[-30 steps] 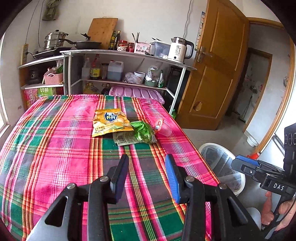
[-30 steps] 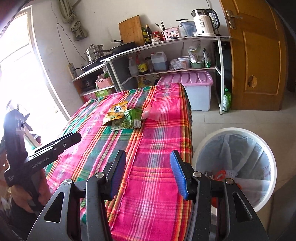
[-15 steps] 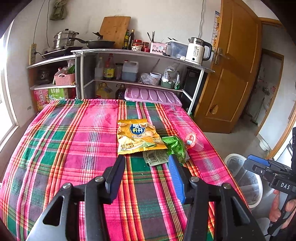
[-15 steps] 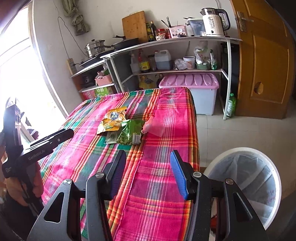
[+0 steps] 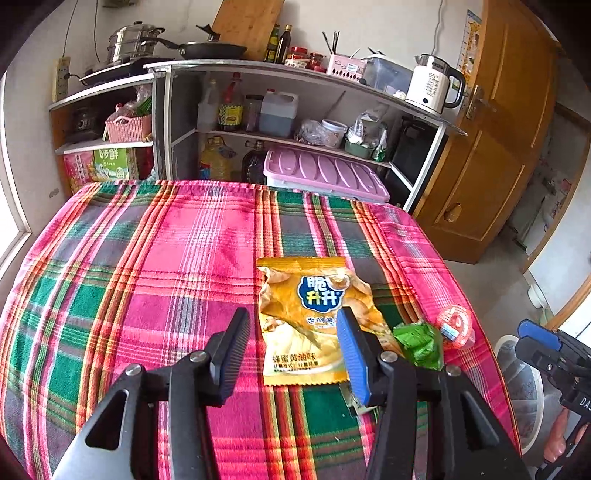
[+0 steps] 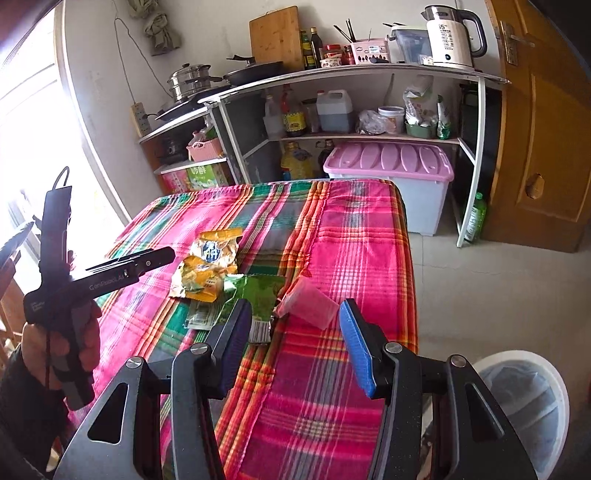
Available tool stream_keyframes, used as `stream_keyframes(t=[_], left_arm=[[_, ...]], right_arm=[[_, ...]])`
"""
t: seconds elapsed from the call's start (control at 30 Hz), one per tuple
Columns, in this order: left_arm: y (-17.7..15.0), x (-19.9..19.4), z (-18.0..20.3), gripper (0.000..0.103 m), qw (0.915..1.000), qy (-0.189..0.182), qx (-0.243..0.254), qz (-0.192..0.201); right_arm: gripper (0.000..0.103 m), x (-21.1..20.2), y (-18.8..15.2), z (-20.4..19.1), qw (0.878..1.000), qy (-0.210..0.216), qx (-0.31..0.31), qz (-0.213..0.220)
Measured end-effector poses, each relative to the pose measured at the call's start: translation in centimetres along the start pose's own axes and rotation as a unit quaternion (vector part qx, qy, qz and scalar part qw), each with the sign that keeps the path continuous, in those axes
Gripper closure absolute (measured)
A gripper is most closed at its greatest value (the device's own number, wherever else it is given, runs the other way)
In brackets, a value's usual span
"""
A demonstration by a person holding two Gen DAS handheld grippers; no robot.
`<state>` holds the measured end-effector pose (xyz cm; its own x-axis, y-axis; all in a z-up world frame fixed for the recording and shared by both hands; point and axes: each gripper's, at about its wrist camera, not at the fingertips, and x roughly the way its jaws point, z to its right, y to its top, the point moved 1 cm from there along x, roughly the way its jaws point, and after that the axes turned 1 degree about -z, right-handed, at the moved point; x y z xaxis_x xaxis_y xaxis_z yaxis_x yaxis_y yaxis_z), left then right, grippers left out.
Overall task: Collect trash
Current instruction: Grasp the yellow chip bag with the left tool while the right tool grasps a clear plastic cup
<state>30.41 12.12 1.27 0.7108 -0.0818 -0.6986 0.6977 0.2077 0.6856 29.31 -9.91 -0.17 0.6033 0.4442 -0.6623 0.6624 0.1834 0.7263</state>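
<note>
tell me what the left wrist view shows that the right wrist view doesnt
Only the left wrist view: the clear cup's red printed lid face-on.
Only the right wrist view: the green bottle on the floor by the shelf, and the barcode end of the green wrapper.
Both: the yellow snack bag, plaid tablecloth, white trash bin, both hand-held grippers open.

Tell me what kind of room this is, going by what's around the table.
Most likely a home kitchen with an eating table. A steamer pot and frying pan sit on the metal shelf unit, along with an electric kettle, oil and sauce bottles below, and a plaid-covered table in front.
</note>
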Motion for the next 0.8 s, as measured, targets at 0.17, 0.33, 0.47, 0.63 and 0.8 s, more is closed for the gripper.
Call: stream_keyframes(t=[0.17, 0.33, 0.47, 0.63, 0.8], left_arm=[[0.2, 3.1, -0.5, 0.053, 0.9996, 0.010, -0.004, -0.027], [-0.2, 4.1, -0.2, 0.053, 0.9992, 0.009, -0.001, -0.038], [-0.4, 4.7, 0.1, 0.053, 0.9990, 0.012, 0.003, -0.043], [-0.6, 4.9, 1.2, 0.053, 0.9984, 0.020, 0.022, -0.049], [-0.7, 4.8, 1.5, 0.077, 0.9981, 0.020, 0.031, -0.050]], right_arm=[[0.052, 2.4, 1.0, 0.4, 1.000, -0.005, 0.001, -0.006], [0.052, 4.3, 1.4, 1.0, 1.000, -0.004, 0.005, -0.019], [0.052, 5.8, 1.4, 1.4, 0.999, -0.001, 0.016, -0.037], [0.052, 7.2, 0.6, 2.0, 0.997, -0.002, 0.039, -0.068], [0.053, 7.4, -0.1, 2.5, 0.996, 0.004, 0.062, -0.071]])
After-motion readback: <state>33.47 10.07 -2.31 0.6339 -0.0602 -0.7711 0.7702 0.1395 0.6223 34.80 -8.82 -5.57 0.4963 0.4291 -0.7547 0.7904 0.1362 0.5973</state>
